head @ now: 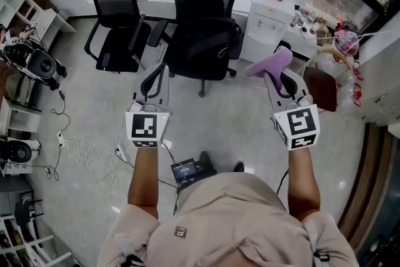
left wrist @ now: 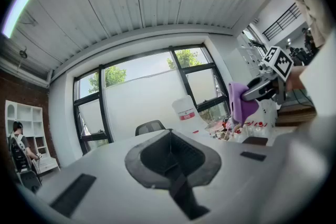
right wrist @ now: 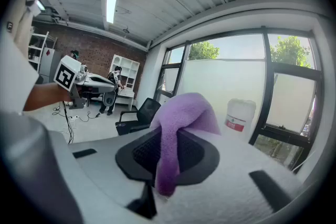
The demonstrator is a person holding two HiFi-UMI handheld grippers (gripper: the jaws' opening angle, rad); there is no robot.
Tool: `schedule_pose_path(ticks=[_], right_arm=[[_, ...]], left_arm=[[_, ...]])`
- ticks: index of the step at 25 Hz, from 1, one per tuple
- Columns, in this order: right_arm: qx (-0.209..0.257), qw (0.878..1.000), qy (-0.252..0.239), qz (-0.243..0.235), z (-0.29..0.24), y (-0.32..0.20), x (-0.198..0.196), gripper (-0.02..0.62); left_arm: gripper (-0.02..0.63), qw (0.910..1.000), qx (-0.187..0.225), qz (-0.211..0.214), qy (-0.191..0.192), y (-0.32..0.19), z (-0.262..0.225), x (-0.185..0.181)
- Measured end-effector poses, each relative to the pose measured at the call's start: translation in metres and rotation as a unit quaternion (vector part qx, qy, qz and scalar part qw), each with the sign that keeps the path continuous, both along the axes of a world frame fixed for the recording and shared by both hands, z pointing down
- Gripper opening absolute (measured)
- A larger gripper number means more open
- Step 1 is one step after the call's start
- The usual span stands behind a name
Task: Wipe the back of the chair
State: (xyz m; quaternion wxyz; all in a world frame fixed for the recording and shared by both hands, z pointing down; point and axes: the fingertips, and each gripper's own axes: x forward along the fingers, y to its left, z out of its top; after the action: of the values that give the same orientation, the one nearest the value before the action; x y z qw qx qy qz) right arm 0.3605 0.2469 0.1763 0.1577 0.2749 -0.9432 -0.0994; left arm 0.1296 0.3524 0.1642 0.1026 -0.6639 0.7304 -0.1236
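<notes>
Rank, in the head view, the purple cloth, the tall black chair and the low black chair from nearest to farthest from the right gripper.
1. Purple cloth, held in the right gripper.
2. Tall black chair, centre.
3. Low black chair, far left.

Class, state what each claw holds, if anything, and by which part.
Right claw grips the purple cloth by a bunched fold, the rest flopping free. Left claw holds nothing, jaws together.

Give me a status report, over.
Left gripper shut, empty. Right gripper shut on purple cloth. Black chair ahead, cloth not yet touching it. Second chair beside it, floor cables at left.
</notes>
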Motion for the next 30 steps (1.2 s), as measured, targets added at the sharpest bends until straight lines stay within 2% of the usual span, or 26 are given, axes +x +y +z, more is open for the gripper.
schedule_pose_path(ticks=[17,25,30], right_arm=[[-0.001,1.0,0.01,0.022,0.007,-0.011,-0.049,0.046],[-0.007,0.999,-0.019,0.04,-0.001,-0.009,-0.08,0.051],[0.002,0.999,-0.014,0.045,-0.009,-0.018,-0.095,0.051]], left_arm=[[0.008,0.9998,-0.006,0.02,0.003,-0.015,0.008,-0.047],[0.008,0.999,0.002,0.044,0.006,-0.013,0.01,-0.077],[0.008,0.9987,0.01,0.048,0.012,-0.018,0.006,-0.09]])
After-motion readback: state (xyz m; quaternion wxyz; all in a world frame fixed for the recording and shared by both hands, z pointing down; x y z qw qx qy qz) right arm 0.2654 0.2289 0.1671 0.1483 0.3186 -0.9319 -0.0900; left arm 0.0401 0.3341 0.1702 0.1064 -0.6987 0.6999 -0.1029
